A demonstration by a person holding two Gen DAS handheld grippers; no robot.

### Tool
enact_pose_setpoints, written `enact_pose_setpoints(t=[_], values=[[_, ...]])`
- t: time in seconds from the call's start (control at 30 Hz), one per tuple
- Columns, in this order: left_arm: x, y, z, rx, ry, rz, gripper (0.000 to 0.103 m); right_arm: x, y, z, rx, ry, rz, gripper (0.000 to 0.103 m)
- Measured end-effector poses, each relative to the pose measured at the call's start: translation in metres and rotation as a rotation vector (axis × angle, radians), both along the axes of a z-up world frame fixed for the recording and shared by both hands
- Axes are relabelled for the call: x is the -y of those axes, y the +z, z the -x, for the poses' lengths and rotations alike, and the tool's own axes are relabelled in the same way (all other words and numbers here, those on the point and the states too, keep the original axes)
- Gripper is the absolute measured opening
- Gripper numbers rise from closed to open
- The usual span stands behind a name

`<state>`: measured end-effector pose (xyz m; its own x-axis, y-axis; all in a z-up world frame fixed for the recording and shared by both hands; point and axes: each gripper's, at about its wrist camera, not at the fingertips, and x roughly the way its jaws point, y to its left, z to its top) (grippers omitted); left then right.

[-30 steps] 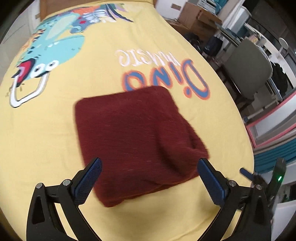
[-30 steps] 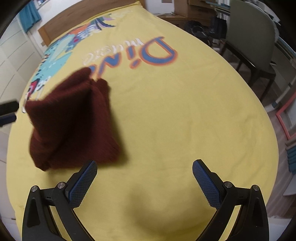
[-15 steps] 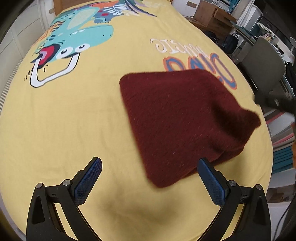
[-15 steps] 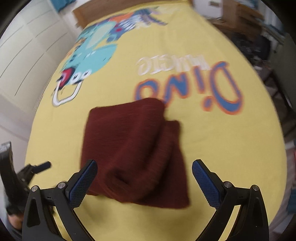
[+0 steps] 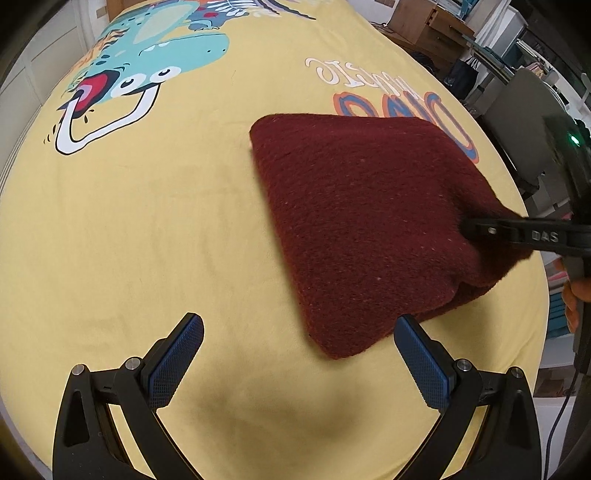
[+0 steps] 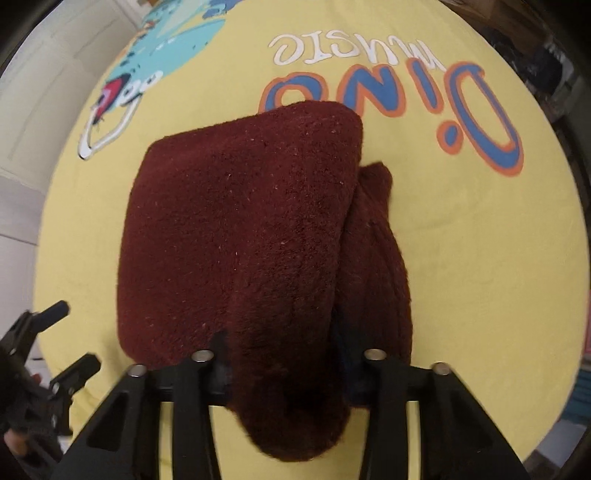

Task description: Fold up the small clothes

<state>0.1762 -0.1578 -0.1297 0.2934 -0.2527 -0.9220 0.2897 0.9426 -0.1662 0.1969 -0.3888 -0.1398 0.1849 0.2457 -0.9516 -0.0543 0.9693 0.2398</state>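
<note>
A folded dark red knit garment [image 5: 362,221] lies on a yellow dinosaur-print bedspread [image 5: 147,221]. It fills the middle of the right wrist view [image 6: 240,229]. My right gripper [image 6: 286,360] is shut on the garment's near edge; its blue pads are buried in the fabric. In the left wrist view the right gripper [image 5: 480,230] clamps the garment's right side. My left gripper [image 5: 295,354] is open and empty, hovering over bare bedspread just left of the garment's near corner. It shows at the lower left of the right wrist view [image 6: 55,354].
The bedspread carries a teal dinosaur [image 5: 147,62] and "Dino music" lettering [image 6: 406,85] beyond the garment. A grey chair [image 5: 524,110] and wooden furniture [image 5: 424,26] stand past the bed's right edge. A white wall [image 6: 22,110] is on the left.
My right gripper has moved in over the garment and closed on its near edge. My left gripper has shifted left, so the garment now sits to its right.
</note>
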Motion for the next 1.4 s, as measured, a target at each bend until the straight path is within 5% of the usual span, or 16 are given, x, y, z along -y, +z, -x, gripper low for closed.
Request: enact_pose_setpoints(t=[0.23, 0.5, 0.67, 0.83, 0.9, 1.17, 1.3, 1.4], values=[[0.004, 0.001, -0.002, -0.001, -0.005, -0.006, 0.102, 0.030, 0.019, 0.042, 0.099, -0.029, -0.050, 0.024], [0.010, -0.001, -0.001, 0.006, -0.017, -0.026, 0.102, 0.059, -0.019, 0.066, 0.057, -0.093, -0.017, 0.022], [0.011, -0.003, -0.002, 0.001, -0.008, -0.019, 0.102, 0.042, -0.031, 0.059, 0.053, -0.061, 0.093, 0.023], [0.016, -0.009, -0.005, -0.005, -0.028, -0.041, 0.102, 0.036, -0.023, 0.058, 0.081, -0.063, 0.119, 0.044], [0.018, -0.011, -0.007, -0.013, -0.025, -0.030, 0.102, 0.035, -0.019, 0.060, 0.092, -0.056, 0.161, 0.067], [0.017, -0.010, -0.022, -0.017, -0.017, -0.028, 0.102, 0.043, 0.010, 0.052, 0.143, -0.096, 0.121, 0.084], [0.020, -0.005, -0.039, -0.014, 0.010, -0.018, 0.102, 0.033, 0.023, 0.039, 0.188, -0.075, 0.110, 0.102], [0.029, -0.009, -0.055, -0.033, 0.014, -0.005, 0.101, 0.028, 0.018, 0.029, 0.205, -0.062, 0.100, 0.102]])
